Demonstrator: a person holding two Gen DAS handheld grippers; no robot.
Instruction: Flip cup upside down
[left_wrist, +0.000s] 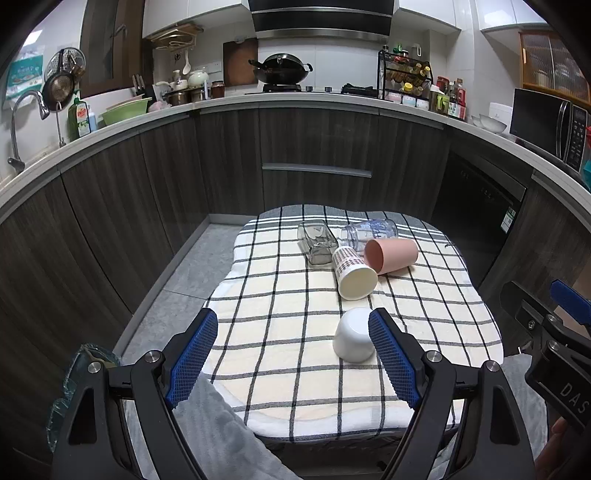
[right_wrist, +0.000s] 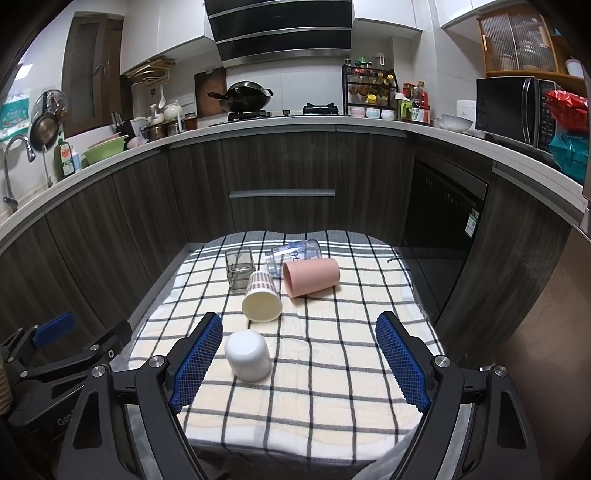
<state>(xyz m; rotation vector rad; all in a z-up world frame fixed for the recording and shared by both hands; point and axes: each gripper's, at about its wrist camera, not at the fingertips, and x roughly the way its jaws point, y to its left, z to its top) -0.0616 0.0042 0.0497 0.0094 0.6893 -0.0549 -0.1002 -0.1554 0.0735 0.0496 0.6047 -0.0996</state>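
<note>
A white cup stands upside down on the checked cloth, nearest me. Behind it lie on their sides a plaid paper cup, a pink cup, a square glass and a clear printed glass. My left gripper is open and empty, above the cloth's near edge, its right finger beside the white cup. My right gripper is open and empty, with the white cup just inside its left finger. Each gripper shows at the edge of the other's view.
The checked cloth covers a small table in front of dark kitchen cabinets. A grey cloth lies at the near left. The counter behind holds a wok, a spice rack and a microwave.
</note>
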